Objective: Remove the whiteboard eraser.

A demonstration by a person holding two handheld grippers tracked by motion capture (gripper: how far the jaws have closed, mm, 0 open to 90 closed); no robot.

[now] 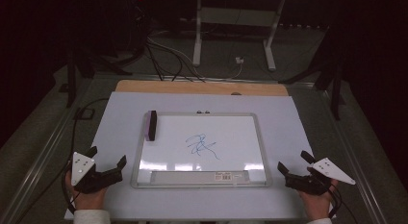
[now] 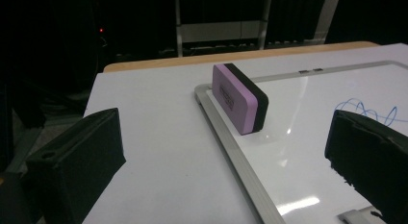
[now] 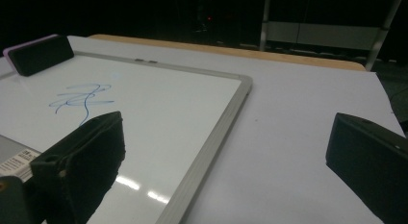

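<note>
The left gripper (image 1: 107, 155) is held low over the near left corner of the desk (image 1: 120, 118), carried by a hand (image 1: 86, 197) whose sleeve enters from the bottom edge of the high view; its jaws are spread wide with nothing between them, and they are pointed forward and slightly inward. The right gripper (image 1: 292, 161) is held in a mirrored pose at the near right corner by the other hand (image 1: 315, 205), its jaws likewise spread wide and empty, angled inward toward the middle of the desk. Between the two grippers a whiteboard (image 1: 260, 137) with a pale metal frame is laid flat on the white desk surface, its near edge roughly level with the jaw tips. A blue scribble (image 1: 201, 146) is seen near the middle of the whiteboard, ahead of and between both grippers. The eraser (image 1: 152, 124), pink with a black felt side, is stood on its edge in the far left corner of the whiteboard, just inside the frame; it lies ahead of the left gripper and slightly to its right, well apart from the jaws, and far across the whiteboard from the right gripper. Beyond the white surface a strip of wooden desk edge (image 1: 202, 87) is visible, and behind it a dark room with cables (image 1: 168, 56) on the floor and the white legs of a stand (image 1: 197, 36).
</note>
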